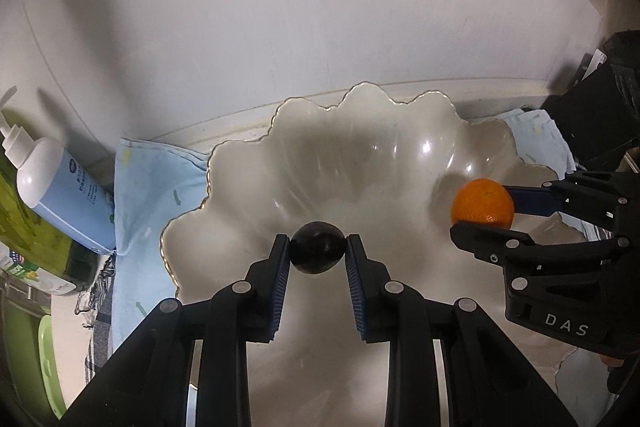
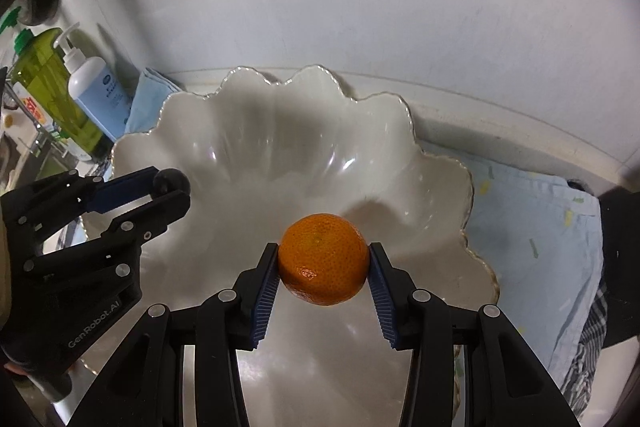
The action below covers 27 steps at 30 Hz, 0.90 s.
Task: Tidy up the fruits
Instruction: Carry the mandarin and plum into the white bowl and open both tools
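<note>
Landmark: a white scalloped bowl (image 1: 248,163) with a thin gold rim sat on a light blue cloth (image 1: 140,187).
Left gripper (image 1: 318,247): its 2 blue-padded fingers were clamped on a small dark round fruit (image 1: 318,253), held above the bowl's near-left inner wall.
Right gripper (image 2: 323,259): its 2 pads pressed both sides of an orange mandarin (image 2: 323,259), held above the bowl's near-right side.
Dark fruit kind: possibly a plum or grape; the surface was too dark to tell.
Left of the bowl: a white pump bottle (image 2: 98,95) with a pale blue label, and beyond it a green bottle (image 2: 48,79).
Behind the bowl: a plain white wall (image 1: 320,7).
</note>
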Motion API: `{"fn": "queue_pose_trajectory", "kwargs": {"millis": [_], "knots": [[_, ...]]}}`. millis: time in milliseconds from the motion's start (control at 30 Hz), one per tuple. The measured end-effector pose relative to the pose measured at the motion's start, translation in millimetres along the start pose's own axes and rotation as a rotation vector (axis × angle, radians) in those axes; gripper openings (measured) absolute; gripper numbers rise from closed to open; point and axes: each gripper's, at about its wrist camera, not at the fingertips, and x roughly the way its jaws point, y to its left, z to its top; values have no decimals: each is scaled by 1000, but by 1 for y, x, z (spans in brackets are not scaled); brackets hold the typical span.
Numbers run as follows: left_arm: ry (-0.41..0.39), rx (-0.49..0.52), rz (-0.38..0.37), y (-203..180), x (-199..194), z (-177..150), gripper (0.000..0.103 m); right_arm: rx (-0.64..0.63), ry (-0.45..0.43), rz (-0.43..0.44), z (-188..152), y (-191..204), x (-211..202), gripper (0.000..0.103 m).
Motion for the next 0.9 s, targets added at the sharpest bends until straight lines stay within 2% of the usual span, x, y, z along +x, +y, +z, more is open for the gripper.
{"fn": "queue_pose_trajectory", "kwargs": {"millis": [100,167,200,267,333,533,900], "knots": [[14,-1,0,0,3,0,29,-6,8,-14,0,1,3,45],[22,-3,-6,0,5,0,38,-1,15,-11,0,0,4,46],[20,-6,-4,0,4,-1,47,6,22,-10,0,-1,5,46],[12,-7,1,0,2,-1,48,12,19,-5,0,-1,5,57],[6,-9,8,0,-1,-1,56,10,-2,-25,0,-1,0,58],[-23,-22,33,6,-19,-4,70,0,-48,-52,-2,1,-19,65],[-156,-19,66,2,-85,-20,85,-2,-200,-80,-15,14,-78,65]]}}
